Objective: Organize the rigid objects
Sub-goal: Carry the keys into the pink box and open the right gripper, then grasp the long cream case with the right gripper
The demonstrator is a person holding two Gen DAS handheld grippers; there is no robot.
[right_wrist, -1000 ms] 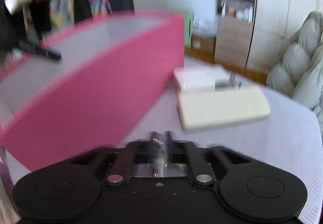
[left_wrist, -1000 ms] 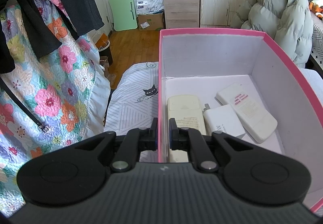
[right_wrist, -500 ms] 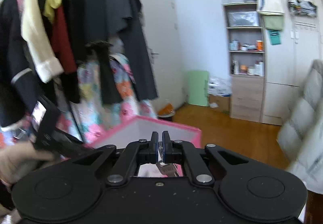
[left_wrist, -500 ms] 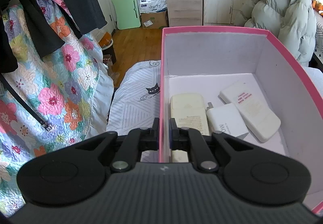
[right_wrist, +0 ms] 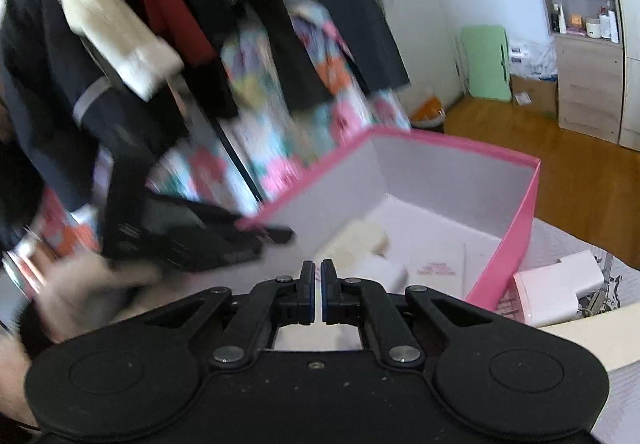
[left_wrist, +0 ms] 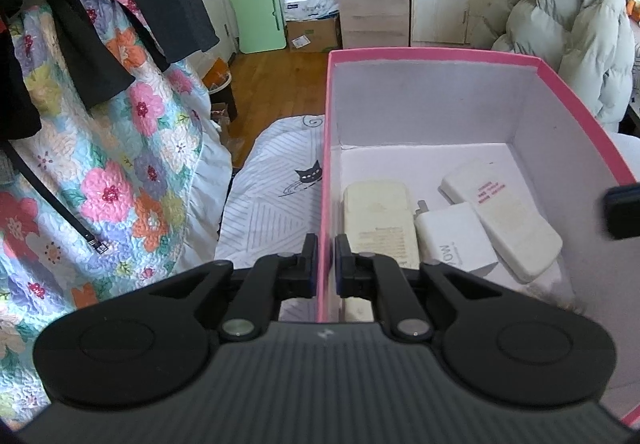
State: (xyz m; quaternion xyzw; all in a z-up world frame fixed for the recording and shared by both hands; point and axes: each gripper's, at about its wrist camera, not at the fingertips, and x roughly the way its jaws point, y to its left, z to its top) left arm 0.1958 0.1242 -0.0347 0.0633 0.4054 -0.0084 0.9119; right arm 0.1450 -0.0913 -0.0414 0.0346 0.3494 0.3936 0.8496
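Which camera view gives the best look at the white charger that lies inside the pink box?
The left wrist view. There the white charger is sharp, lying between two cream devices inside the pink box. In the right wrist view the charger is blurred and partly hidden behind the right gripper.

Your left gripper's fingers (left_wrist: 308,268) hide part of the cream rectangular remote (left_wrist: 378,222); the dark blurred shape (left_wrist: 622,210) (at the frame's right edge) can't be identified.

Left gripper (left_wrist: 326,264) clamps pink box (left_wrist: 432,56) wall (three white items inside)
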